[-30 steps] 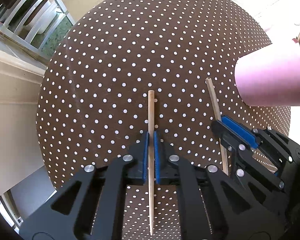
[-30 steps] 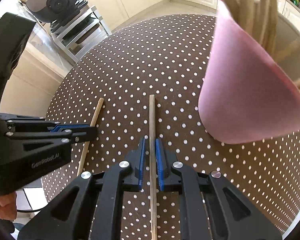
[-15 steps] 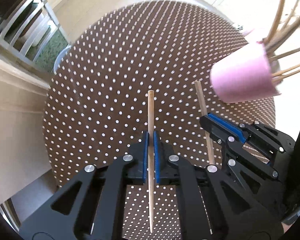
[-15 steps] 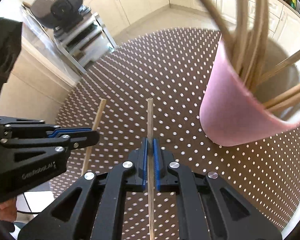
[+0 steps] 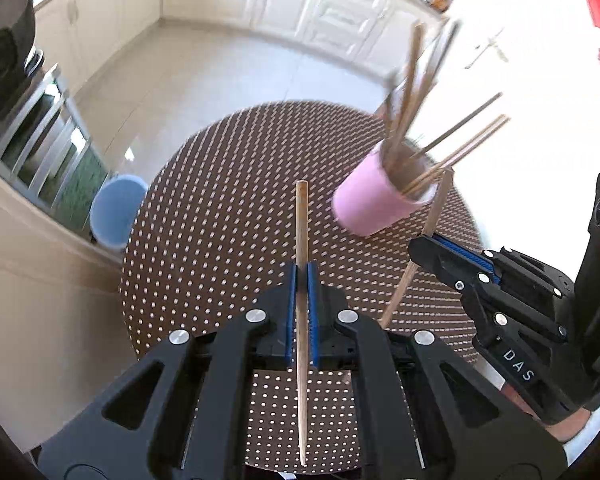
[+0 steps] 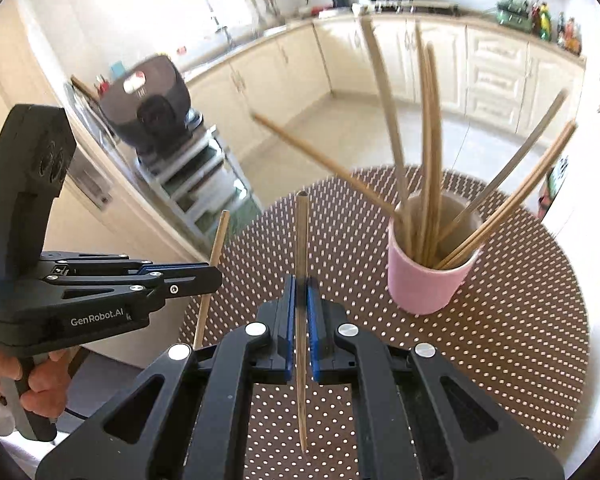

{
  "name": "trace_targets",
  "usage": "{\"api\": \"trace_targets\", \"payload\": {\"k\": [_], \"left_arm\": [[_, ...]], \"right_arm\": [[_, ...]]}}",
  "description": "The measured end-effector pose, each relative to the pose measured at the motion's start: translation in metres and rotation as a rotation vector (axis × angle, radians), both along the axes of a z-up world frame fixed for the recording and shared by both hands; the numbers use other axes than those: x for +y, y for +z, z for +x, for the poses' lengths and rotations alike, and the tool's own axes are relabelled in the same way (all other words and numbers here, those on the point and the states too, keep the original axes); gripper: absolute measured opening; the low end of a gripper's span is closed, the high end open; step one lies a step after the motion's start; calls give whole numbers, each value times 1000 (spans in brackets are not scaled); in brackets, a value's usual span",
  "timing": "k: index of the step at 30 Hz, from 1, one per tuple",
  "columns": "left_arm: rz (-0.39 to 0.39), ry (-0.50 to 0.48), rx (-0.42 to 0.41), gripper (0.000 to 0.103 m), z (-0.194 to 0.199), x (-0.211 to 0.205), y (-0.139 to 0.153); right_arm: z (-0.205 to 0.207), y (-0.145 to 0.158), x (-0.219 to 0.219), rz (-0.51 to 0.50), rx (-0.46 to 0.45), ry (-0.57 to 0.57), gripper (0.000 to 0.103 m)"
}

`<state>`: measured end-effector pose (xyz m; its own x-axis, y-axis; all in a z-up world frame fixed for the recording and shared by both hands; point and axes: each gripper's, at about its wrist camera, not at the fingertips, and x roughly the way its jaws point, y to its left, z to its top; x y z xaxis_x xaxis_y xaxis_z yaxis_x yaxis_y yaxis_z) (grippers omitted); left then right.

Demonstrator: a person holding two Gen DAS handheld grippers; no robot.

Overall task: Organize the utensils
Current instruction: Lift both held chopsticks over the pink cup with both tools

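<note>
While both chopsticks are clear of the table [image 5: 204, 248] and none is left lying on the dotted cloth in either view, the job looks close to done: what remains, as I judge it, is to drop these last two into the pink cup [image 6: 428, 284], which already holds a fan of chopsticks. Starting left of the cup, the left tongs [image 5: 301, 280] are closed tight on one pale chopstick [image 5: 301, 224], pinched near its middle with its blunt end pointing up and away and its thin end trailing back toward the camera. Nearer the cup, the right tongs [image 6: 301, 292] are likewise clamped on a second chopstick [image 6: 301, 236], held the same way; in the left view its upper end appears just beside the cup's rim, though whether it touches I cannot tell. The cup stands upright on the right part of the table. The sticks in it lean outward in all directions, one far over to the left, and these are the likely snag for anything brought down from above. Left of the cup and off the table are a blue stool [image 5: 116, 212], a metal rack [image 6: 204, 184] and a dark appliance [image 6: 152, 100], all well apart.
</note>
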<state>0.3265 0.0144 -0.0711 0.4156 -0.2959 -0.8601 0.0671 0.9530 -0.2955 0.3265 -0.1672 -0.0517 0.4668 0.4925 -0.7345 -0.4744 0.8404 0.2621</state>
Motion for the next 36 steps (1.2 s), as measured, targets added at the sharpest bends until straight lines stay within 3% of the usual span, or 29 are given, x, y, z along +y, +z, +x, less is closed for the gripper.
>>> {"api": "trace_targets", "payload": {"k": [9,17,24,36], "left_arm": [[-25,-109,-291,6,-16,-16,79],[-47,-158,-471,6,-13,-40,125],[-22,-131,-596,6,13,-65,134],[10,-39,-671,6,65,-99,120]], "right_arm": [[-25,56,-29,25,-164,-104,4],[-28,93,-55,24,-276,-175,4],[-15,111,-71,13,-325,-195,4],[21,118,-97,41,-319,-187,4]]}}
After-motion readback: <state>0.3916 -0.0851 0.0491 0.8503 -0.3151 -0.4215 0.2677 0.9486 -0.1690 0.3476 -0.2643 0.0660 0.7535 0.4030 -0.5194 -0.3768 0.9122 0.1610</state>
